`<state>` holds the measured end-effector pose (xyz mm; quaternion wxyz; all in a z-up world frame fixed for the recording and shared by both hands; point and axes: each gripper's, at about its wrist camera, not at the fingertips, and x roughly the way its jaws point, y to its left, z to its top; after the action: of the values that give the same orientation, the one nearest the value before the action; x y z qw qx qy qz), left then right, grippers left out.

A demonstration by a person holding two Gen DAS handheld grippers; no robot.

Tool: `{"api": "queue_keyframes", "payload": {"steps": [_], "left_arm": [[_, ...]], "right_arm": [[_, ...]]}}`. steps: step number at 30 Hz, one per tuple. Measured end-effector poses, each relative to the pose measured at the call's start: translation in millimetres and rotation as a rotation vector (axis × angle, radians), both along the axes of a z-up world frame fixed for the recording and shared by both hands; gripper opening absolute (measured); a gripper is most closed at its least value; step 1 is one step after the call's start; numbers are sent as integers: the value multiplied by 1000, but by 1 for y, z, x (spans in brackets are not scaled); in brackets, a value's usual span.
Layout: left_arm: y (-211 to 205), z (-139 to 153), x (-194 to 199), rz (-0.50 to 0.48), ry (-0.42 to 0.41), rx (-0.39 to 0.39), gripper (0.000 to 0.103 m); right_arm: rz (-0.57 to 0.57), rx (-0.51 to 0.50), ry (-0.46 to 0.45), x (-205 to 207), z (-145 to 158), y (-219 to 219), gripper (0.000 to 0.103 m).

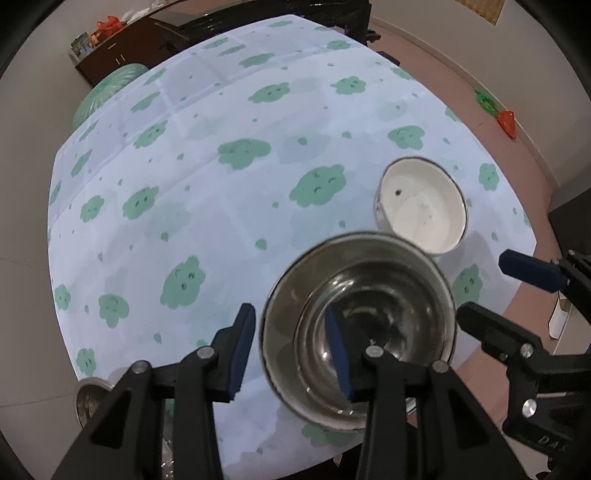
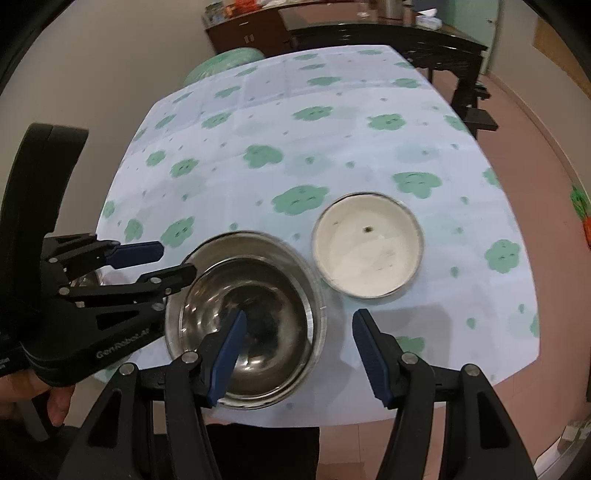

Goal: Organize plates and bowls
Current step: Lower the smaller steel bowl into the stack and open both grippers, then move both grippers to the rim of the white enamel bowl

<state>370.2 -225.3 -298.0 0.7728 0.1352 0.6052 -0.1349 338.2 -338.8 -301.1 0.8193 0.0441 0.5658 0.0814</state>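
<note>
A steel bowl (image 1: 369, 317) stands on the clover-print tablecloth near the front edge; it also shows in the right wrist view (image 2: 255, 306). A white bowl (image 1: 424, 206) with a dark speck inside stands just beyond it, to the right in the right wrist view (image 2: 367, 245). My left gripper (image 1: 291, 354) is open, its right finger over the steel bowl's inside, its left finger outside the rim. My right gripper (image 2: 299, 354) is open, straddling the steel bowl's near right rim, left finger over the inside. Whether any finger touches the bowl I cannot tell.
Another steel bowl (image 1: 86, 400) shows partly at the table's front left edge. The tablecloth (image 2: 332, 140) covers the table. A dark wooden cabinet (image 2: 251, 29) and a dark table (image 2: 406, 40) stand beyond. The floor (image 2: 517, 122) is pink.
</note>
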Motion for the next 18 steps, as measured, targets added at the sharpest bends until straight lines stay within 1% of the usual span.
{"api": "queue_keyframes", "payload": {"steps": [10, 18], "left_arm": [[-30, -2, 16, -40, -1, 14, 40], [-56, -10, 31, -81, 6, 31, 40]], "right_arm": [[-53, -15, -5, 10, -5, -31, 62], [-94, -22, 12, 22, -18, -54, 62]]}}
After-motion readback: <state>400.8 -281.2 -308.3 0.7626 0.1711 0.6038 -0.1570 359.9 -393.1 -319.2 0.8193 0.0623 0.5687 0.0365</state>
